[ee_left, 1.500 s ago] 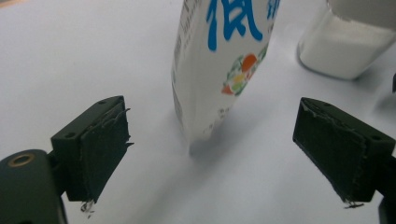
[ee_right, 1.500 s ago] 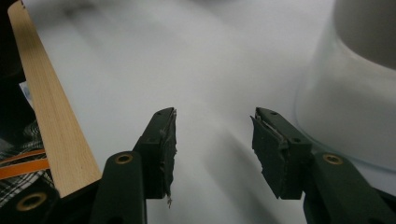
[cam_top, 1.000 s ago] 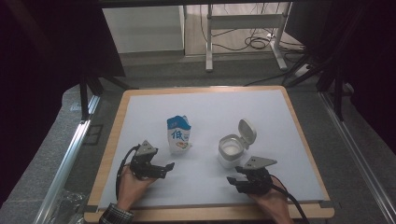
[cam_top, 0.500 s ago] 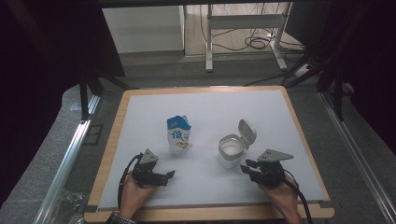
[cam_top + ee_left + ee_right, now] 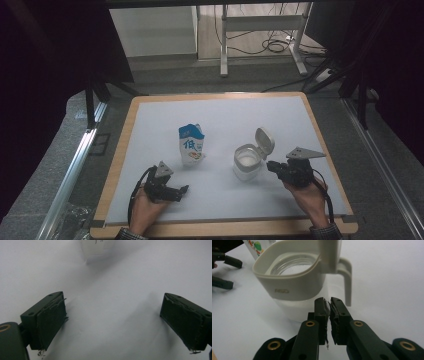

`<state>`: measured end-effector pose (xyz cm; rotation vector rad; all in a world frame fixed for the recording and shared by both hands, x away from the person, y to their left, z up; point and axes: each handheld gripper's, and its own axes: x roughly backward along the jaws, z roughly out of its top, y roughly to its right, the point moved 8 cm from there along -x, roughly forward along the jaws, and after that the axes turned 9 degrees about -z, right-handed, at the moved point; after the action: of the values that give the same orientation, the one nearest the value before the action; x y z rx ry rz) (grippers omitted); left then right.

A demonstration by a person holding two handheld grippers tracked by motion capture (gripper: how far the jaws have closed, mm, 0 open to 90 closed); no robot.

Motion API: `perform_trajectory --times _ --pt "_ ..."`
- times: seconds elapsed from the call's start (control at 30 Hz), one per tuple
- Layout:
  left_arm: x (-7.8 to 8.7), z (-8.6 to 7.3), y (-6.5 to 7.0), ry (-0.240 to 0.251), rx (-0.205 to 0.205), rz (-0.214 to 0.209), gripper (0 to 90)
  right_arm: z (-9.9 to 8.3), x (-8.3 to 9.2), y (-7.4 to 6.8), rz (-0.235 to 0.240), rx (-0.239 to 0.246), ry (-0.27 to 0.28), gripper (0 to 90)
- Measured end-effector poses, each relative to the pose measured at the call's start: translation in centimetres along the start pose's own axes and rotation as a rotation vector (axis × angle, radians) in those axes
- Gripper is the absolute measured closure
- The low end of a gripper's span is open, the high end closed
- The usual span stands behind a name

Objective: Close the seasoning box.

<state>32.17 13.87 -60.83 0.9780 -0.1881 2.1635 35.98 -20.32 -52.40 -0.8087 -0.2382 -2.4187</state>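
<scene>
The left claw (image 5: 182, 189) is resting wide apart on the white surface (image 5: 225, 120), the milk carton (image 5: 191, 145) just ahead. The right claw (image 5: 329, 305), having just been closing empty, is hovering beside the open-lidded jug (image 5: 297, 285); I'd reopen before gripping its handle (image 5: 347, 282).

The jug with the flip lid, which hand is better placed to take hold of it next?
Probably the right. The right gripper sits just beside the jug, its handle right ahead of the closed, empty jaws, which have just been closing. The left gripper lies open, farther off, nearer the milk carton.
</scene>
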Motion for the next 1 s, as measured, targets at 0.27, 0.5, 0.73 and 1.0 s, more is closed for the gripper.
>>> perform_trajectory --times 0.27,0.5,0.73,1.0 --pt "0.0 0.0 0.0 0.002 -0.002 0.000 6.1 1.8 0.4 1.4 -0.024 -0.004 0.024 85.3" --pt "-0.1 0.0 0.0 0.007 0.000 0.002 6.1 3.5 0.6 2.3 -0.041 -0.012 0.057 85.7" --pt "-0.1 0.0 0.0 0.006 -0.002 0.002 6.2 5.3 0.8 2.4 -0.035 -0.005 0.076 85.7" --pt "-0.1 0.0 0.0 0.007 -0.002 0.003 6.2 6.2 0.8 2.2 -0.022 0.002 0.091 85.7"
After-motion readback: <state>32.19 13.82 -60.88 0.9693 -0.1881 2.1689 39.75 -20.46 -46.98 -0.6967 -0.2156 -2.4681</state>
